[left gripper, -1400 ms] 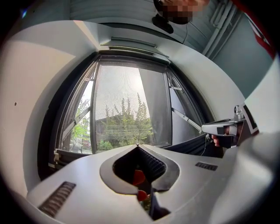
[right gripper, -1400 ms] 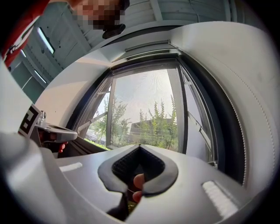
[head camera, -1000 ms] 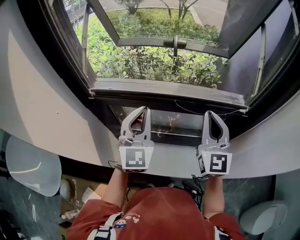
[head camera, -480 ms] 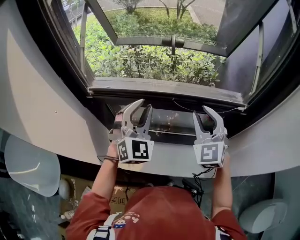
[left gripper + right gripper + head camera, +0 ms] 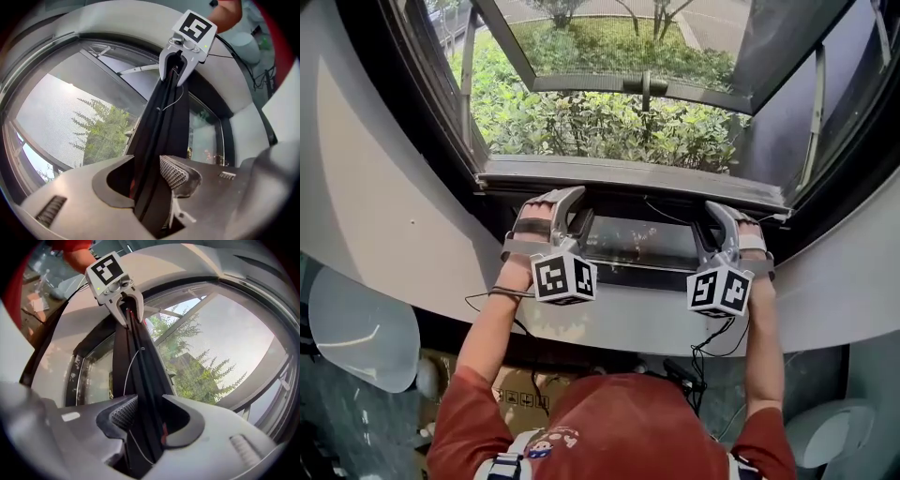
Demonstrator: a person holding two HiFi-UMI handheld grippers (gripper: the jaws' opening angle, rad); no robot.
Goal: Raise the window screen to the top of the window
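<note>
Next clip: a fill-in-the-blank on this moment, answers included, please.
The dark screen bar runs between the left gripper's ___.
Farther along, the right gripper straddles the same ___.
The person's shirt is ___.
Missing: jaws; bar; red.
Both grippers' jaws have just been opening, the bar between them.

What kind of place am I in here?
Indoors at an open window, likely a room or office: a dark window frame with a mesh screen, green shrubs outside below, and a white sill inside.
</note>
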